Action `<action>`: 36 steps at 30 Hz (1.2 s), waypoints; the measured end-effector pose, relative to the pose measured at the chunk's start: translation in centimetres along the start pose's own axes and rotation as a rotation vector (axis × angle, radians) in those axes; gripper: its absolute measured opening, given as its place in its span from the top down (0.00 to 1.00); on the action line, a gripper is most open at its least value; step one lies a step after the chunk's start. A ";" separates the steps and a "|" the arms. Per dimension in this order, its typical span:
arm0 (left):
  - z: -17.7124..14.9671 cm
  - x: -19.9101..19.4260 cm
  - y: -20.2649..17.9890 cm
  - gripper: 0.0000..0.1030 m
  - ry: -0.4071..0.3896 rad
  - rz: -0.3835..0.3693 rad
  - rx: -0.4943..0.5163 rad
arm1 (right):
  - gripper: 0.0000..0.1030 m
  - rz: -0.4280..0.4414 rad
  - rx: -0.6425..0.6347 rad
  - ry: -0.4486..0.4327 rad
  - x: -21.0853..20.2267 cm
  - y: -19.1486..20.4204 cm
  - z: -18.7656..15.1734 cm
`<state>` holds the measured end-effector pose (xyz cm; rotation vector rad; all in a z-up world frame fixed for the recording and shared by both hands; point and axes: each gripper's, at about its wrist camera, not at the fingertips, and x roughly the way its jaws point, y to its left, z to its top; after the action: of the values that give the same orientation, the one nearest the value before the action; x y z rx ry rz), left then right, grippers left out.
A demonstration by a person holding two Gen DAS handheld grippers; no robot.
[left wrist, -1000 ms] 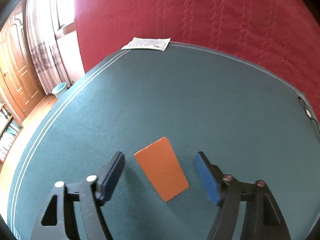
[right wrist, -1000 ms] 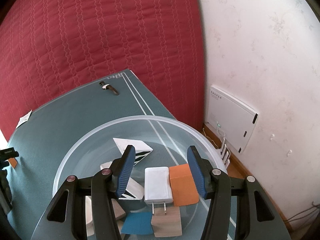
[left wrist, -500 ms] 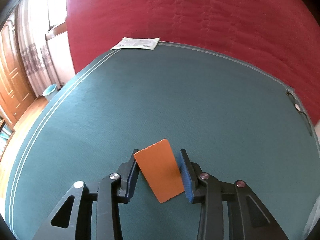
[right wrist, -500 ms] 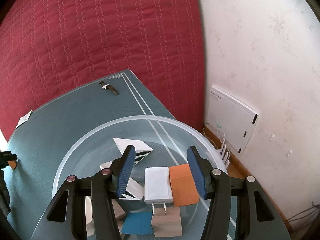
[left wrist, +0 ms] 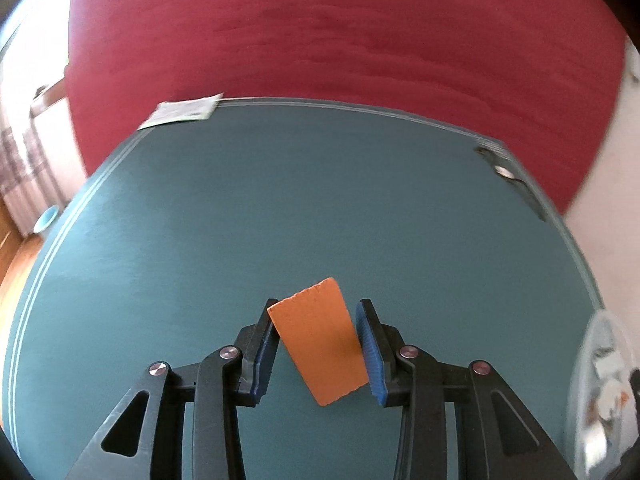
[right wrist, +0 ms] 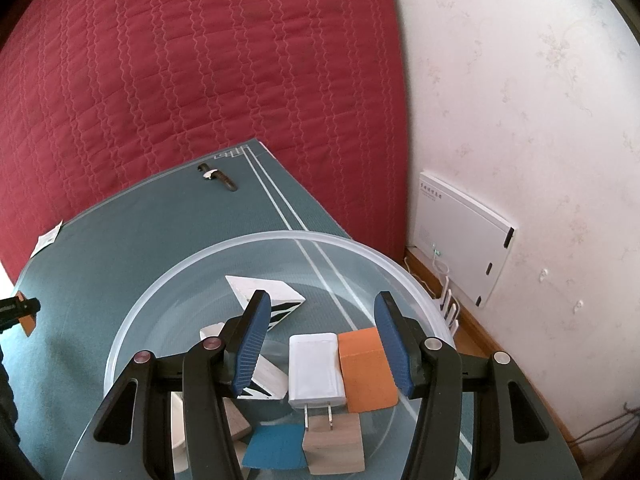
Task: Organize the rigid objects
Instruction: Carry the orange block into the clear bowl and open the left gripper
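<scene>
My left gripper (left wrist: pixel 318 346) clamps the orange block (left wrist: pixel 321 343), apparently lifted off the green mat (left wrist: pixel 280 208); my right gripper (right wrist: pixel 320 344) hangs half-open and empty over the clear bowl (right wrist: pixel 248 242) at the mat's right edge.

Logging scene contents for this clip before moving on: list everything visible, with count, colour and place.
Orange block: one, orange, between left gripper pads, lifted off mat.
Bowl: one, clear, on mat under right gripper.
Bowl contents: white charger, orange block, blue piece, wooden blocks, white black-striped pieces.
Mat: one, teal, over red quilt.
Paper slip: one, white, mat's far corner.
Watch: one, dark, far mat edge.
White box: one, against wall.
Left gripper: shut on block.
Right gripper: open, above bowl.
</scene>
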<state>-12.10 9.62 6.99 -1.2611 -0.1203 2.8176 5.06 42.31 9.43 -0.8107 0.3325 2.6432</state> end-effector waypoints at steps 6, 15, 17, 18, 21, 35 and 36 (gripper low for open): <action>-0.1 -1.9 -5.1 0.61 -0.016 -0.125 0.102 | 0.46 0.002 -0.001 -0.002 -0.1 0.0 0.0; -1.0 -3.4 -11.9 0.61 -0.012 -0.271 0.248 | 0.46 0.008 0.000 -0.006 -0.3 0.1 -0.1; -1.3 -3.5 -13.2 0.61 -0.010 -0.298 0.278 | 0.46 0.009 0.001 -0.007 -0.3 0.1 -0.2; -1.5 -3.6 -13.8 0.61 -0.008 -0.314 0.294 | 0.46 0.008 0.001 -0.007 -0.3 0.1 -0.2; -2.0 -3.7 -15.5 0.61 -0.003 -0.357 0.337 | 0.46 0.008 0.002 -0.012 -0.3 0.2 -0.1; -4.0 -2.5 -20.7 0.60 0.035 -0.487 0.449 | 0.46 0.007 0.010 -0.026 -0.3 0.6 -0.2; -4.1 -2.6 -20.7 0.56 0.034 -0.497 0.451 | 0.46 0.007 0.010 -0.026 -0.2 0.6 -0.2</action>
<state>-6.99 30.26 8.15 -1.0039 0.1719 2.2307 5.10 41.68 9.52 -0.7731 0.3419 2.6537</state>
